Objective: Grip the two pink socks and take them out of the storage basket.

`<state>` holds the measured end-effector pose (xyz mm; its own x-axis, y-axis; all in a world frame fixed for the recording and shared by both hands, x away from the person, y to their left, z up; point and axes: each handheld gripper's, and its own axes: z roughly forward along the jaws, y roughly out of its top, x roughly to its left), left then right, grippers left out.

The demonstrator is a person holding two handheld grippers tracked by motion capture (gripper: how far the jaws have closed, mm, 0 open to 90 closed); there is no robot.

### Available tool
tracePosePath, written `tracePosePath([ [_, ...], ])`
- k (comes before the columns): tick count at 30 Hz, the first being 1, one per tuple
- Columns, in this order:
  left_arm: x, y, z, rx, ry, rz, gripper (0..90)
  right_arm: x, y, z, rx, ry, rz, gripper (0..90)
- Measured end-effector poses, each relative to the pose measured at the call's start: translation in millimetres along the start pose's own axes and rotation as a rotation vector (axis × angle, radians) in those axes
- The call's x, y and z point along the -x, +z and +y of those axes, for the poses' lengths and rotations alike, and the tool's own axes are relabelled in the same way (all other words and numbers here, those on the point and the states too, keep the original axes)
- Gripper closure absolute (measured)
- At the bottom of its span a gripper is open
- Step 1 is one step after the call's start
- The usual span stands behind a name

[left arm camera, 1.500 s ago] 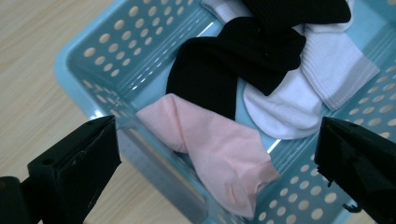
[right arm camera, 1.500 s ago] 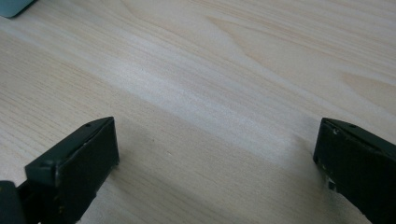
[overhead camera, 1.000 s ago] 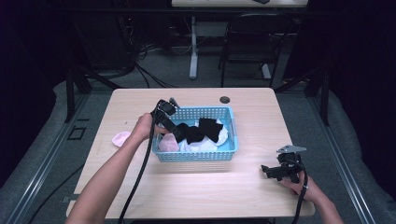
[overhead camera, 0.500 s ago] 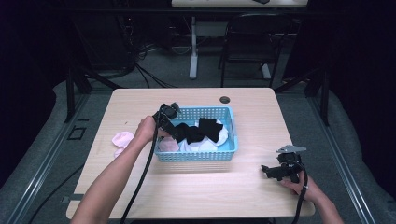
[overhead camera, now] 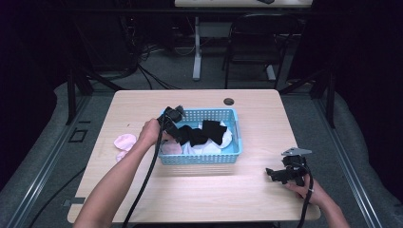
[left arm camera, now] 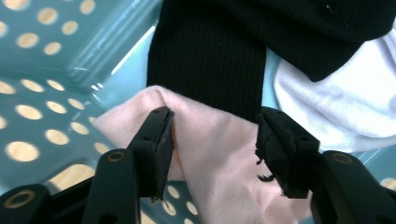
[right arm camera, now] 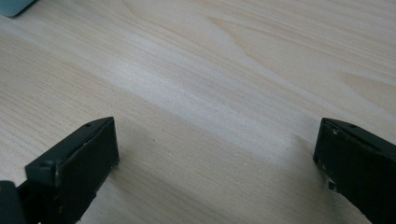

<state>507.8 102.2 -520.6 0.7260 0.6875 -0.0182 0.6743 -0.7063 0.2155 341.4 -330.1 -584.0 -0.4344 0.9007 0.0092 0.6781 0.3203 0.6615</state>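
A blue plastic basket (overhead camera: 199,158) in the middle of the table holds black socks (overhead camera: 204,133), white socks (overhead camera: 227,137) and a pink sock (overhead camera: 171,148). My left gripper (overhead camera: 177,133) reaches down into the basket's left end. In the left gripper view it is open (left arm camera: 215,135), its jaws standing on either side of a fold of the pink sock (left arm camera: 219,158), with a black ribbed sock (left arm camera: 210,70) just beyond and a white sock (left arm camera: 327,102) to the right. My right gripper (overhead camera: 276,175) rests low over the table's front right, open (right arm camera: 215,154) above bare wood, holding nothing.
Another pink sock (overhead camera: 124,141) lies on the table (overhead camera: 237,199) left of the basket. A round cable hole (overhead camera: 229,101) sits near the far edge. A chair (overhead camera: 256,42) and desk legs stand beyond the table. The perforated basket wall (left arm camera: 46,56) is close on the left gripper's left.
My left gripper has dropped from the basket's left rim down into it, onto the pink sock. The right gripper has stayed put.
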Motion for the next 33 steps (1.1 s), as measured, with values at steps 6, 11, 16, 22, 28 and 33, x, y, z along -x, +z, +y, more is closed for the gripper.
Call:
tracePosePath([
  [6, 4.5, 3.1, 2.5, -0.023, -0.001, 0.026, 61.1, 0.0, 0.0, 0.0, 0.000, 0.000, 0.000, 0.0],
  [11, 8.7, 3.7, 4.2, -0.020, 0.010, 0.035, 76.1, 0.0, 0.0, 0.0, 0.001, 0.000, 0.000, 0.0],
  [16, 11.9, 0.8, 4.1, -0.002, 0.026, 0.025, 85.9, 0.1, 0.0, 0.0, 0.000, -0.001, 0.001, 0.0],
  [22, 12.9, -12.0, 0.9, 0.042, 0.037, 0.008, 87.2, 0.1, 0.0, 0.0, 0.000, -0.001, 0.001, 0.0],
  [28, 9.9, -29.9, -4.7, 0.084, 0.033, 0.009, 87.5, 0.0, 0.0, 0.0, 0.000, -0.001, 0.001, 0.0],
  [33, 7.3, -45.7, -8.7, 0.133, 0.025, 0.000, 87.5, 0.0, 0.0, 0.0, 0.000, -0.001, 0.001, 0.0],
])
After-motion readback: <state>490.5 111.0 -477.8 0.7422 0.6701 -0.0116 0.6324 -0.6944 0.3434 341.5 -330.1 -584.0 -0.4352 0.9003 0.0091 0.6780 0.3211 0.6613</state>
